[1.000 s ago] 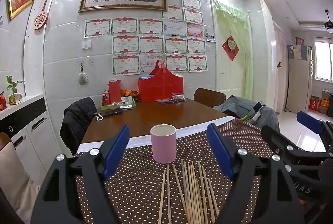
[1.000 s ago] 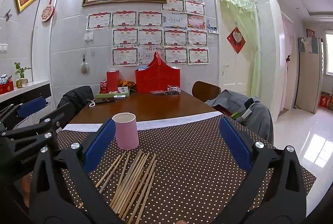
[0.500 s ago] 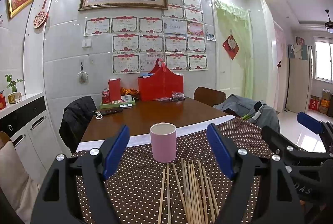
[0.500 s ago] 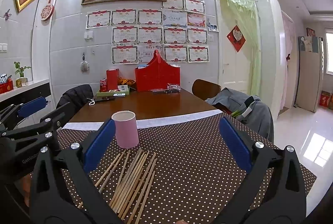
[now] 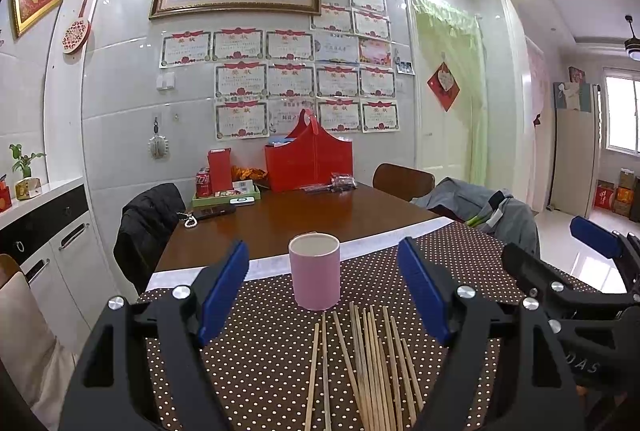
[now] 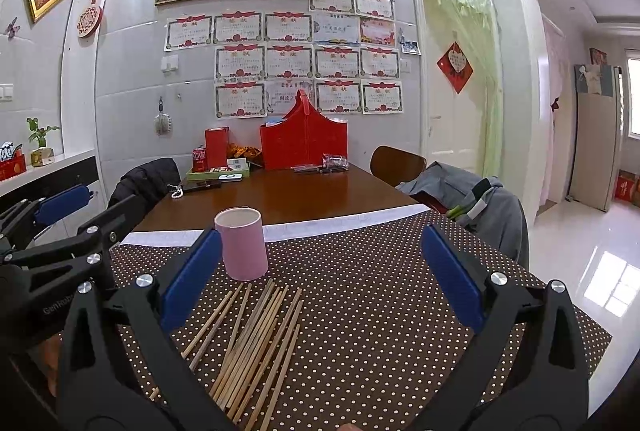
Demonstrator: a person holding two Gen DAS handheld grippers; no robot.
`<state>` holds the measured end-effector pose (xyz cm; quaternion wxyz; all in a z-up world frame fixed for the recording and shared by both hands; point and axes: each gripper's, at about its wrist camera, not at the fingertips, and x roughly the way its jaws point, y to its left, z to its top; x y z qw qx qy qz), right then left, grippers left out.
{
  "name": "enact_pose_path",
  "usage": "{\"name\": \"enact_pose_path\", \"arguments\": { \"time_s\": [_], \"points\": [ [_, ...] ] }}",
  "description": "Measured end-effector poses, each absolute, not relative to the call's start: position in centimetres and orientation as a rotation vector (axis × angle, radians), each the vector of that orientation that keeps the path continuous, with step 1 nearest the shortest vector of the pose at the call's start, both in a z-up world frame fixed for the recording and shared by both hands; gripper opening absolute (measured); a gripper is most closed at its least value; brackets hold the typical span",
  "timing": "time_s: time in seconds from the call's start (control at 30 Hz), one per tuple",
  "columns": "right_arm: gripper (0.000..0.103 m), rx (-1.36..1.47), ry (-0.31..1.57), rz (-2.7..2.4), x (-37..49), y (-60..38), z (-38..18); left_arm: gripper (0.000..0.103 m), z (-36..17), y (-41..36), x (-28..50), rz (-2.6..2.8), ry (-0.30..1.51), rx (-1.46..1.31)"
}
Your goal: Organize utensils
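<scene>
Saw a tall round pink cup [image 5: 315, 277] standing upright on the brown cloth with white dots [image 6: 372, 295] that covered the near end of the counter. Empty inside, as far as could be told. Saw a bunch of thin light wooden chopsticks [image 5: 370, 363] lying flat on the cloth, just in front of the cup, nearer the front edge of the counter. Packed close in the middle, a few spread out at the sides. Far tips near the cup's base; could not tell if touching.

Held the black left gripper with blue pads [image 5: 326, 297] above the chopsticks, pointed at the cup. Jaws wide apart, nothing between them. Held the black right gripper with blue pads [image 6: 320, 281] just beside it, over the right part of the cloth. Jaws wide apart too, gripping nothing. Chopsticks [image 6: 256, 343] showed low and left in the right wrist view, the cup [image 6: 242, 244] past them.

Farther back, bare brown wood of the counter [image 5: 296, 219]. At the far edge by the wall, a red basket with a handle [image 5: 310, 159] and a green tray [image 5: 224, 197] with small things.
</scene>
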<state>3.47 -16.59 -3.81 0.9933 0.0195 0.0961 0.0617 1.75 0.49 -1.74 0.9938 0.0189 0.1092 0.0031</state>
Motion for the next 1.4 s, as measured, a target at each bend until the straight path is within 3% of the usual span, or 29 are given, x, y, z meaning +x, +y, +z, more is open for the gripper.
{"name": "enact_pose_path", "arguments": {
  "time_s": [0.53, 1.07, 1.4],
  "points": [
    [0.098, 0.042, 0.347, 0.137, 6.0, -16.3, -5.6, 0.076, -3.7, 0.7, 4.8, -0.024, 0.366, 0.069],
    [0.098, -0.084, 0.826, 0.142, 12.1, -14.9, -15.2, 0.075, -12.6, 4.4, 13.4, -0.067, 0.939, 0.086],
    [0.097, -0.16, 0.928, 0.147, 13.5, -13.3, -17.9, 0.075, -16.3, 5.8, 14.8, -0.023, 1.068, 0.104]
  ]
}}
